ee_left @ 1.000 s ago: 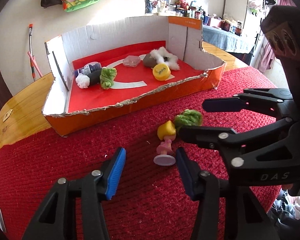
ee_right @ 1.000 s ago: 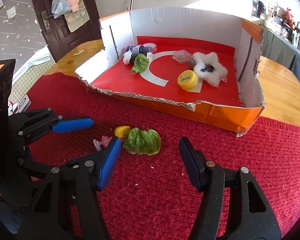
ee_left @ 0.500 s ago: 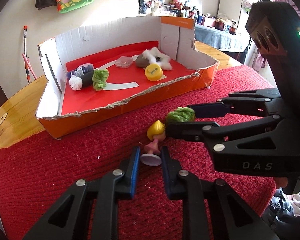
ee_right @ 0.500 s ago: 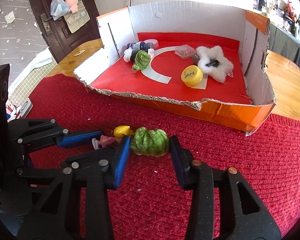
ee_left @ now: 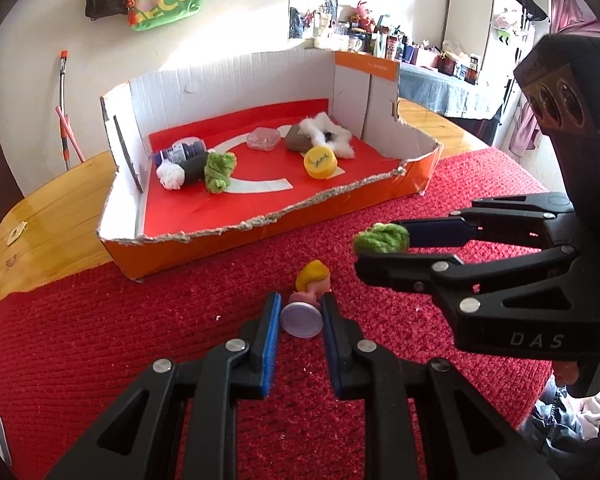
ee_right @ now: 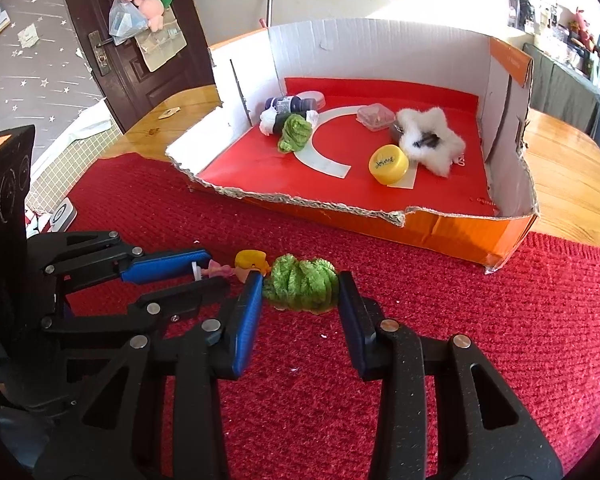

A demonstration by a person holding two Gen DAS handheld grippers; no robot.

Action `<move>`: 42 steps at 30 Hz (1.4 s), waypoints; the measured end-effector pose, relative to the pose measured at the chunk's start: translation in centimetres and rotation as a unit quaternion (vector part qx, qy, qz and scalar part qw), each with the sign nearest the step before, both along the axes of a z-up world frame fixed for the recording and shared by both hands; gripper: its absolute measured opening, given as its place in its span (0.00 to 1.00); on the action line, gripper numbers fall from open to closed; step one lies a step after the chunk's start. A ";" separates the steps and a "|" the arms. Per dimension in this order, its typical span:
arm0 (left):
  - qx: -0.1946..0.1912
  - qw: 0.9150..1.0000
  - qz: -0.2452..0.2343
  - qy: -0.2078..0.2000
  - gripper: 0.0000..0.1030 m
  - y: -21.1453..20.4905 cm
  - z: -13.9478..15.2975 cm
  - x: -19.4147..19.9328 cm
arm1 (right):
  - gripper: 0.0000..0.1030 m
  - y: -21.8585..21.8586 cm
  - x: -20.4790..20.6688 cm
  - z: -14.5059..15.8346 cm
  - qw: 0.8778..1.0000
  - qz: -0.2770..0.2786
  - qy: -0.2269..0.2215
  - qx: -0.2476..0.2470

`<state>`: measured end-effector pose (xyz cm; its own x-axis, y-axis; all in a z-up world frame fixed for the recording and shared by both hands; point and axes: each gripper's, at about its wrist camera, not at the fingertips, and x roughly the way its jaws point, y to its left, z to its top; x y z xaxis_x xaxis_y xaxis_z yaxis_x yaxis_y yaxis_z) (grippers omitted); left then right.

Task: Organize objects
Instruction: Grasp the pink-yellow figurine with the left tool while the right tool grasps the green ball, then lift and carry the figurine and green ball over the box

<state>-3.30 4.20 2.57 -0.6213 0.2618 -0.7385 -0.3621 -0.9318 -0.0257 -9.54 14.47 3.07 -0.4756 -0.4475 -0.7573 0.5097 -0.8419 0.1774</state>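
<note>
A small doll [ee_left: 314, 276] with yellow hair, a pink body and a round pale base lies on the red knitted mat [ee_left: 100, 340]. My left gripper [ee_left: 300, 305] is shut on it near the base. Beside it on the right, my right gripper [ee_right: 300, 294] is shut on a green fuzzy ball [ee_right: 304, 280], with both blue pads pressing its sides. The left wrist view shows that ball [ee_left: 380, 236] between the right gripper's fingers [ee_left: 432, 232]. The right wrist view shows the doll [ee_right: 248, 262] in the left gripper [ee_right: 208, 272]. Whether either object is off the mat I cannot tell.
Behind the mat stands an open orange cardboard box [ee_left: 228, 92] with a torn low front rim. Inside it lie a yellow cap [ee_left: 321, 162], a white fluffy star [ee_left: 328, 136], a clear small case [ee_left: 264, 139], another green fuzzy piece [ee_left: 218, 168] and a dark bottle [ee_left: 184, 152]. Wooden tabletop [ee_left: 52, 216] shows around the mat.
Both grippers went from wide open to shut. The left closed on the doll's base and the right on the green fuzzy ball. Neither hand has shifted much.
</note>
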 end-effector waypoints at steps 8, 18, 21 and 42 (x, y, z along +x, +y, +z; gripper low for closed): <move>0.007 1.000 -0.006 0.012 0.20 -0.2 0.9 0.5 | 0.35 0.0 0.3 0.5 1.000 0.001 0.003 -0.008; 0.009 1.000 -0.009 0.019 0.20 -0.3 1.7 0.8 | 0.35 0.2 0.4 0.9 1.000 0.000 0.006 -0.011; 0.012 1.000 -0.009 0.023 0.20 -0.4 2.0 0.9 | 0.35 0.2 0.5 1.1 1.000 0.001 0.008 -0.011; 0.029 0.998 0.007 0.048 0.20 -1.3 4.1 -0.3 | 0.35 0.0 0.4 2.8 1.000 0.008 0.022 -0.019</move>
<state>-3.57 2.91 6.62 -0.6930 0.2925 -0.6589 -0.3520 -0.9349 -0.0449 -9.18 14.47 5.91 -0.5014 -0.4826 -0.7181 0.5306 -0.8271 0.1853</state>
